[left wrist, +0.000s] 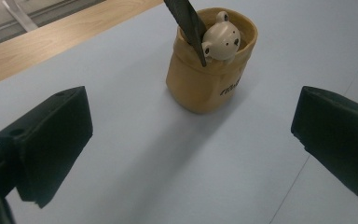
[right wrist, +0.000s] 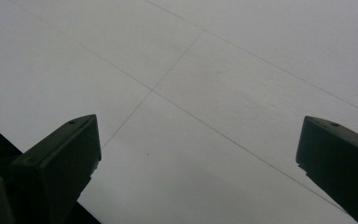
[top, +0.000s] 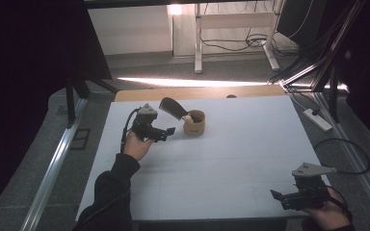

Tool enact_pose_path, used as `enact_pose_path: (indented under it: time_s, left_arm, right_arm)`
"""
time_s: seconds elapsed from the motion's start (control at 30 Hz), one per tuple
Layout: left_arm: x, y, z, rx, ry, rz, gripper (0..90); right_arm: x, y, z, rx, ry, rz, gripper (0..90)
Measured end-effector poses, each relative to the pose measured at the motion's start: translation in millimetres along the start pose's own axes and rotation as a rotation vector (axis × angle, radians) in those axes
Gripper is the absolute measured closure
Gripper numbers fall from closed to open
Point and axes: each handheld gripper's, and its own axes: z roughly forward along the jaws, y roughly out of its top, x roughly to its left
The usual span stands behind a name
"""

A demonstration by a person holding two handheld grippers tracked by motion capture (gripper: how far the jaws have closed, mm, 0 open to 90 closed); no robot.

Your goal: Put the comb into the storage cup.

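The left tool (top: 166, 132), jaws wide apart, hangs just beside the cup (top: 194, 122) at the far side of the table (top: 241, 159), a knife (top: 172, 107) and a small bear (left wrist: 221, 41) in it, while the right tool (top: 282, 198) waits open at the near edge.

One tan cup (top: 194, 124) stands on the surface (top: 231, 159), with one bear figure (left wrist: 220, 41) on its rim and one dark flat tool (top: 172, 107) in it. Two hand-held grippers: left (top: 169, 131), right (top: 275, 195).
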Motion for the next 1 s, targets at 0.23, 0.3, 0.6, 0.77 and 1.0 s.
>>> enact_pose_path:
  time_s: [0.23,0.3,0.6,0.77,1.0]
  left_arm:
    - [-5.4,-3.5,-4.0,0.002,0.009,-0.006,0.0]
    - [-6.8,-4.9,-4.7,0.003,0.013,-0.01,0.0]
    - [-13.0,-9.7,-8.0,0.015,0.032,0.003,0.0]
    - [-15.3,-13.1,-13.5,0.011,0.038,0.009,0.0]
    - [-19.1,-19.3,-21.3,0.01,0.044,0.009,0.0]
  right_arm:
    - [0.3,0.2,-0.1,0.003,0.001,-0.006,0.2]
    - [0.3,0.1,0.0,0.001,0.001,-0.004,0.2]
    - [-0.8,-0.2,-0.9,-0.01,0.001,0.007,0.0]
    - [-1.6,-0.5,-2.0,-0.022,-0.008,0.022,0.0]
    - [-1.3,-0.8,-3.2,-0.031,-0.015,0.02,0.0]
